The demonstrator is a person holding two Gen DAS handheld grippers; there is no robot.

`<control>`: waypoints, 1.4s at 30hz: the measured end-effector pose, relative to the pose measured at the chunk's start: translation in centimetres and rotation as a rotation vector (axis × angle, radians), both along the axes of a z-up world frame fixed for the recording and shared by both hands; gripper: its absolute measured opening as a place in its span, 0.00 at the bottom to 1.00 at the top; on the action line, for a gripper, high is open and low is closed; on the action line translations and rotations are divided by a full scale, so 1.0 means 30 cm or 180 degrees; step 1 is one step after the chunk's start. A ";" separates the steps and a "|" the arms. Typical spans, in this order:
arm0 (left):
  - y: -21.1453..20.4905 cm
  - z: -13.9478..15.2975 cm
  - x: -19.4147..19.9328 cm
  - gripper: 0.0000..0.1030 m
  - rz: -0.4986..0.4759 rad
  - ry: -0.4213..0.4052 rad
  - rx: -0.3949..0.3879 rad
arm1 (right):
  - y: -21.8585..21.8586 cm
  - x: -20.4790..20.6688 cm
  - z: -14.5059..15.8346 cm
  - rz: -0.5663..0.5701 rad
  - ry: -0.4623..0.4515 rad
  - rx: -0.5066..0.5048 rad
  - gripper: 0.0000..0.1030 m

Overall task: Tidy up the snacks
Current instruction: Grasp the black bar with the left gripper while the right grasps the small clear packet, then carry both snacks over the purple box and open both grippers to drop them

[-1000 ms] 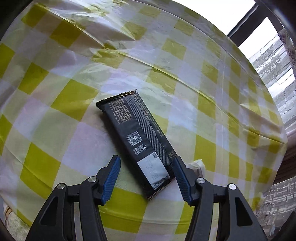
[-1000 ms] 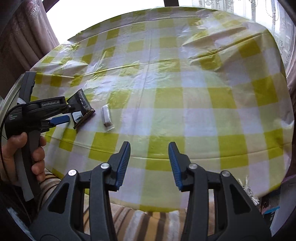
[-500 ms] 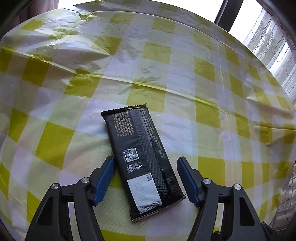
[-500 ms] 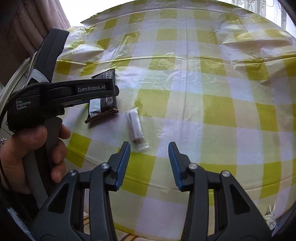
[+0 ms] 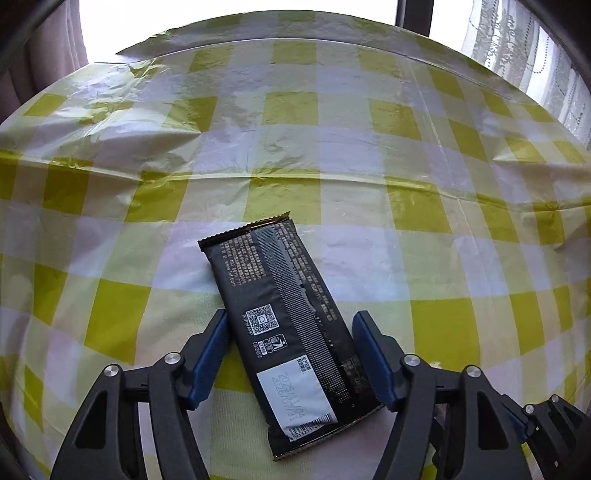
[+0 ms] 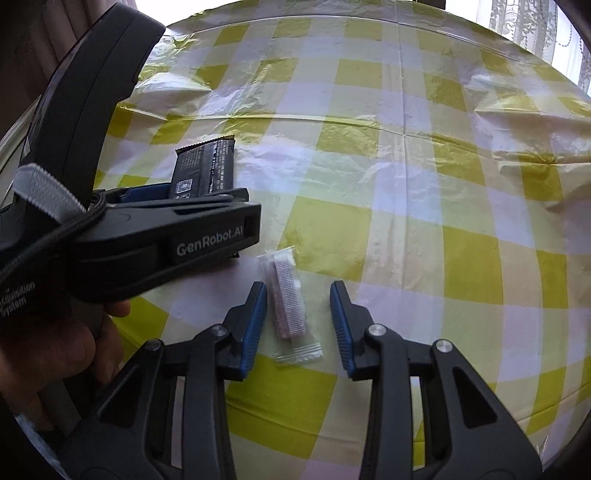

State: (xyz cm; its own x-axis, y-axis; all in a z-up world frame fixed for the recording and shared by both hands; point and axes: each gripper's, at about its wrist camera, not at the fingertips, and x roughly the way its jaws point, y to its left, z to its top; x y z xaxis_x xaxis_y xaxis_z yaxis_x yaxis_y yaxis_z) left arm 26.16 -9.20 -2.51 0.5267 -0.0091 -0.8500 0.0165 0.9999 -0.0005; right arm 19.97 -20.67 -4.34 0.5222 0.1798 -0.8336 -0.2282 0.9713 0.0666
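A black snack bar [image 5: 284, 325] lies flat on the yellow-checked tablecloth [image 5: 332, 155], printed side up with a white date label. My left gripper [image 5: 290, 325] is open with its blue pads on either side of the bar's near half. The bar's far end also shows in the right wrist view [image 6: 205, 171], past the left gripper's body [image 6: 147, 236]. A small clear packet with a pinkish wafer [image 6: 290, 302] lies between the open jaws of my right gripper [image 6: 297, 295].
The round table's far edge [image 5: 295, 16] meets a bright window with lace curtains [image 5: 517, 40]. A hand [image 6: 55, 350] holds the left gripper at the table's near left. The cloth has creases across its middle.
Both grippers moved forward and down. The left now straddles the black bar more closely; the right has come over the clear packet, which now sits between its jaws.
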 end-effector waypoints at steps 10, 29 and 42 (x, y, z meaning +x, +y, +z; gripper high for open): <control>-0.021 0.007 -0.075 0.51 -0.0331 -0.0033 -0.0176 | -0.020 -0.020 0.002 -0.0081 -0.0036 0.0041 0.17; -0.023 0.042 -0.257 0.50 -0.0337 -0.0082 -0.0479 | -0.081 -0.149 0.036 -0.0313 -0.0029 0.0002 0.16; -0.102 0.145 -0.418 0.50 -0.0511 -0.0237 -0.0617 | -0.208 -0.308 0.126 -0.0531 -0.0182 0.0073 0.16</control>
